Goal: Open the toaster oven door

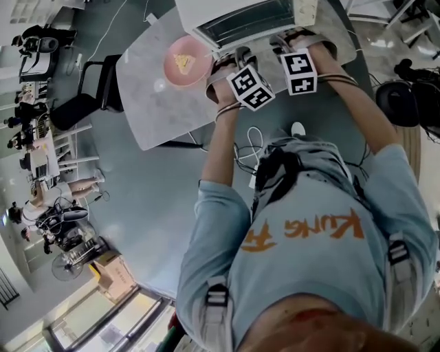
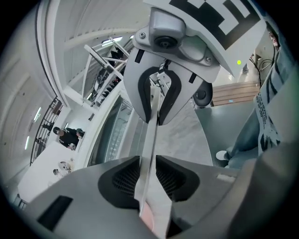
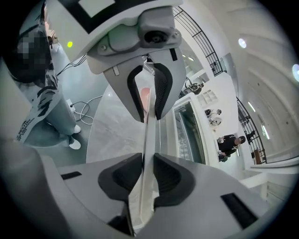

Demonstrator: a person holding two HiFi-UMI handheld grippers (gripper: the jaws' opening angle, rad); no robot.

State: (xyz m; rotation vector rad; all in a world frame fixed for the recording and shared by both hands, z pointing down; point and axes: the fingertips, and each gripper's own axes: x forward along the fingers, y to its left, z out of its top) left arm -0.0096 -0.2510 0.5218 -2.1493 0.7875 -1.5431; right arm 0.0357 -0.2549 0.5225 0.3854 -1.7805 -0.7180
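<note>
Pinching the white door handle (image 2: 152, 135) between its jaws, the left gripper (image 2: 148, 179) sits on the bar's left part. The right gripper (image 3: 145, 179) clamps the same bar just to the right, and neither pair of jaws has any slack around it. The bar's long axis runs left to right along the near edge of the toaster oven (image 1: 240, 17) door, so both hands are equally placed and already on it. Beyond the handle, on the far side, lies the door glass. The oven stands at the far edge of the marble table (image 1: 158, 110), with a pink plate (image 1: 196, 74) to its left. I judge the pull must come toward the person and downward. No brand shows on the oven; the shirt's orange print reads "KUNG FU", upside down
</note>
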